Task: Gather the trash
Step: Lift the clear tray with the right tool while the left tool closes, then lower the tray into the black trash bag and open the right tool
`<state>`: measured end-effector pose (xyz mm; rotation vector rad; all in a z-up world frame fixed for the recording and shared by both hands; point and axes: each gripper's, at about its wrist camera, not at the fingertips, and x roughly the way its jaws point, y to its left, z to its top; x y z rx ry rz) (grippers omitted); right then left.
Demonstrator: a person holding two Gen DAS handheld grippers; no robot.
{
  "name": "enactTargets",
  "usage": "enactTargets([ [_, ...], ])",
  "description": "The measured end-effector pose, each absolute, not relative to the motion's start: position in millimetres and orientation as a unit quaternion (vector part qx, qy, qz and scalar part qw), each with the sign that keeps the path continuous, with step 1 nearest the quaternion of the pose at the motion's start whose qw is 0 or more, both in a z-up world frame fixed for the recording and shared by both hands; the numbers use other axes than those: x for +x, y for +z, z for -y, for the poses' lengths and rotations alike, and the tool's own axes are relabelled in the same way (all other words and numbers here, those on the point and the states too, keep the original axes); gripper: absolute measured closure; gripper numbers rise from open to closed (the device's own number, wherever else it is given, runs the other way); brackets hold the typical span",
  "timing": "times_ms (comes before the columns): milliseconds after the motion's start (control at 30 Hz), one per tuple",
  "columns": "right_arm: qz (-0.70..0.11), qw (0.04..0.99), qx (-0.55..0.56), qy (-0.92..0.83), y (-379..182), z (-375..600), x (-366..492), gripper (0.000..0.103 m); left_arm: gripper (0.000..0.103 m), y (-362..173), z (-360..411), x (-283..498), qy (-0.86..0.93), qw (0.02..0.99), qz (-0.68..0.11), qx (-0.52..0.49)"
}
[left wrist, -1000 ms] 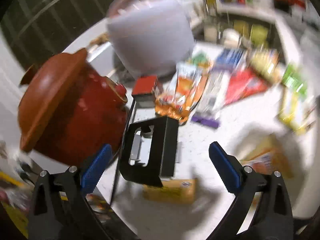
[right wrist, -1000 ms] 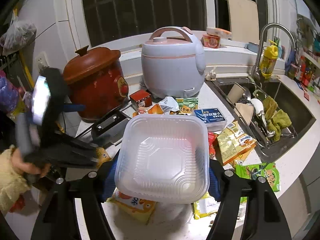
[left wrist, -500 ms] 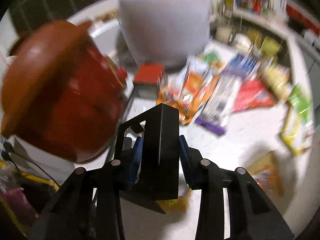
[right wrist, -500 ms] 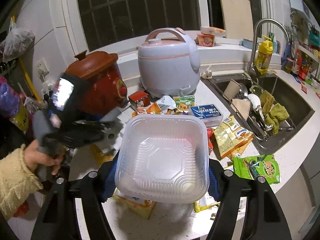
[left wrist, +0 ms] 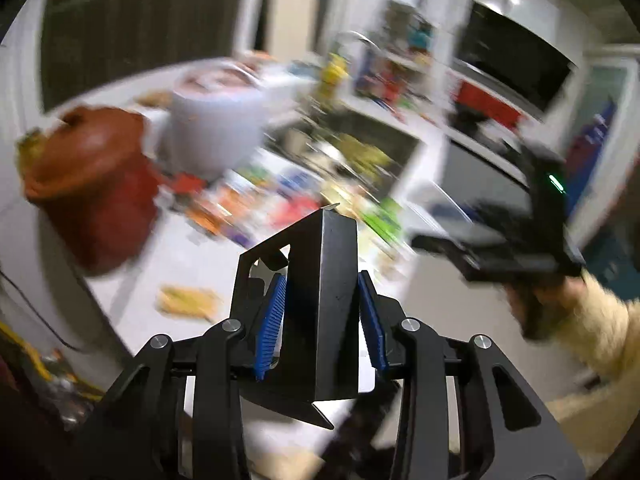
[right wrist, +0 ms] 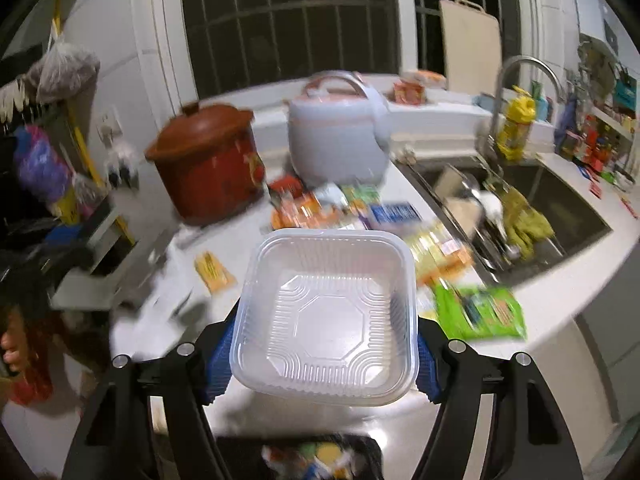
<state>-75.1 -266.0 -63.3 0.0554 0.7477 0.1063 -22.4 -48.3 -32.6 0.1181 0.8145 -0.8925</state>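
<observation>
Lifted: left hand-held gripper (left wrist: 320, 316) clamps black box (left wrist: 322, 300) | right hand-held gripper (right wrist: 322, 356) clamps plastic container (right wrist: 326, 312)

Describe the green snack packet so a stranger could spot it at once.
Start at the sink on the right of the white counter. The green snack packet lies flat near the counter's front edge, right of the clear plastic tray. It is the only bright green wrapper there.

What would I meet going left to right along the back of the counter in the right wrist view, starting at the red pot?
Red clay pot → pale rice cooker → sink faucet → yellow bottle beside it → shelf of small colourful items at the far right.
</observation>
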Motion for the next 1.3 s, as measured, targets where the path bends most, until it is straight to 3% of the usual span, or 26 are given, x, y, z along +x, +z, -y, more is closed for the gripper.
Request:
enactTargets([
  [167,-0.434,0.901,0.015,-0.002,-117.1,290.2,-117.3,0.033,0.067,-96.5,99.0,-81.2,-0.464,0.759,-0.446,0.095],
  [333,-0.515,0.857,-0.012,-0.015,-217.8,296.8,-140.5,0.033,0.067,-231.5,132.0,-125.5,-0.438,0.698,-0.543,0.162],
  [567,-0.574,0.817,-0.01,0.047,-382.8,264.9,-130.3,0.032,0.066,-415.1,137.6,-153.4,-0.358,0.683,-0.595,0.227],
  [600,-0.576,0.816,-0.011,0.052,-397.7,261.2,-126.7,0.03,0.062,-437.4,137.3,-154.9,-0.338,0.69,-0.592,0.242],
  [633,-0.58,0.812,-0.014,0.057,-418.8,255.9,-121.9,0.028,0.041,-455.9,137.7,-153.9,-0.32,0.695,-0.588,0.261],
  [667,-0.586,0.808,-0.019,0.061,-439.5,251.2,-116.8,0.019,0.017,-477.7,138.6,-152.4,-0.298,0.697,-0.587,0.282],
  [800,-0.63,0.774,-0.016,0.056,-503.2,246.5,-104.0,0.015,0.014,-526.0,143.5,-141.1,-0.267,0.678,-0.601,0.328],
  [933,-0.651,0.758,0.0,0.044,-518.2,254.1,-105.6,0.016,0.014,-528.0,138.0,-138.5,-0.267,0.672,-0.61,0.324],
  [1100,-0.636,0.771,-0.007,0.037,-482.9,262.7,-109.3,0.016,0.014,-500.0,133.2,-135.3,-0.28,0.68,-0.609,0.298],
  [1300,-0.562,0.825,0.017,0.058,-336.4,273.5,-127.4,0.016,0.014,-370.6,136.0,-157.1,-0.407,0.685,-0.559,0.228],
])
